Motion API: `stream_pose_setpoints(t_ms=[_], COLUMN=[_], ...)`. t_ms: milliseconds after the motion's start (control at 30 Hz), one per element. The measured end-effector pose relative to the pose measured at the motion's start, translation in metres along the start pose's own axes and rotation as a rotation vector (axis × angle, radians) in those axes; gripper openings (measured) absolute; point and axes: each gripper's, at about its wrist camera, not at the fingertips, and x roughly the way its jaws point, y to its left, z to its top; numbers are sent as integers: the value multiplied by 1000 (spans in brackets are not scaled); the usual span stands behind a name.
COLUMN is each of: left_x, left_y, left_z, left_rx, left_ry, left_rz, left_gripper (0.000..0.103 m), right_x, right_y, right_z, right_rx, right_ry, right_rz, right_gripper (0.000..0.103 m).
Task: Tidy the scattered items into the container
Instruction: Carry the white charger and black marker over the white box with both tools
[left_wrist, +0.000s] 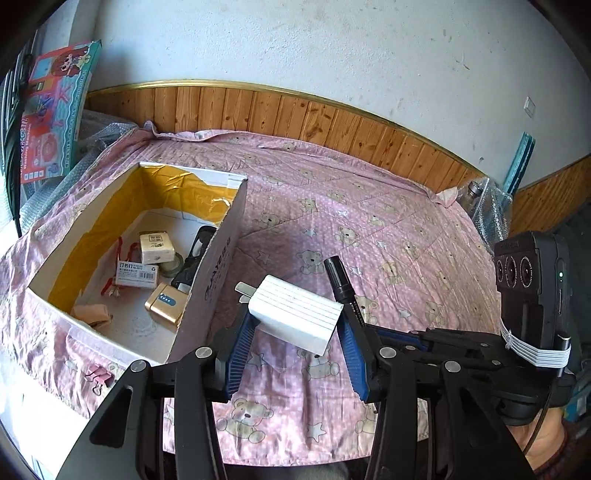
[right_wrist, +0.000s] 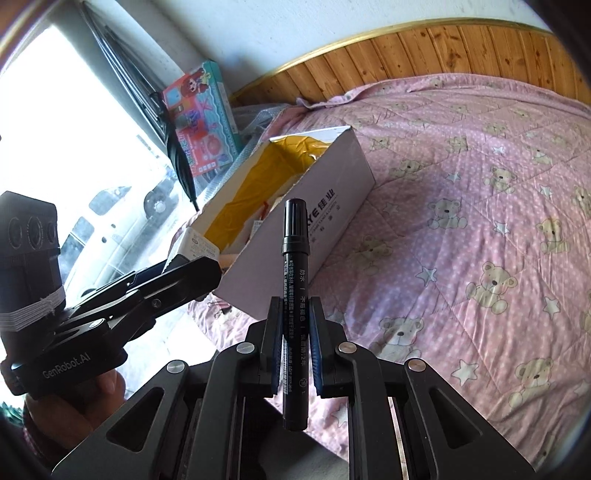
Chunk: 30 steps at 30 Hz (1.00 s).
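Inside the white cardboard box with yellow lining (left_wrist: 218, 280), several small items already lie. Above the quilt just beside it, the left gripper (left_wrist: 295, 328) clamps a white plug-in charger block (left_wrist: 295, 317); the right gripper (right_wrist: 293, 354) grips a black capped marker pen (right_wrist: 293, 258). Pink binder clips (left_wrist: 96, 378), probably, remain outside.

Pink quilted bedspread (left_wrist: 388, 229) dotted white, printed with beige teddy bears and white stars. White cardboard box (left_wrist: 218, 266) lined in yellow, grey lettering on its side. White ribbed charger (left_wrist: 295, 314) between blue ridged pads (left_wrist: 240, 350) of the black left gripper (left_wrist: 293, 325). Black marker (right_wrist: 293, 295) with white print, clamped in the black right gripper (right_wrist: 294, 317), also blue-padded. Inside the box, a gold case (left_wrist: 166, 304) and cream tissue pack (left_wrist: 157, 247). Orange-brown knotty wood panelling (left_wrist: 332, 122), gold-trimmed, under a whitish wall.
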Motion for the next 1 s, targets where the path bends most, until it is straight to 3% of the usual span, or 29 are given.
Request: stream_pose_setpoints(t_ms=[467,1000], left_x=[-50,-71], left_y=[54,129], left_z=[-8,15], left_rx=[-94,-201], left_ry=[-79,-141], left_rz=[3,26], left_gripper=[47,47], right_x=[4,43], right_y=[55,106], right_z=[5,56], right_rx=[-50,-129], right_ry=[-25,-10], right_rz=[1,13], right_gripper=[13,13])
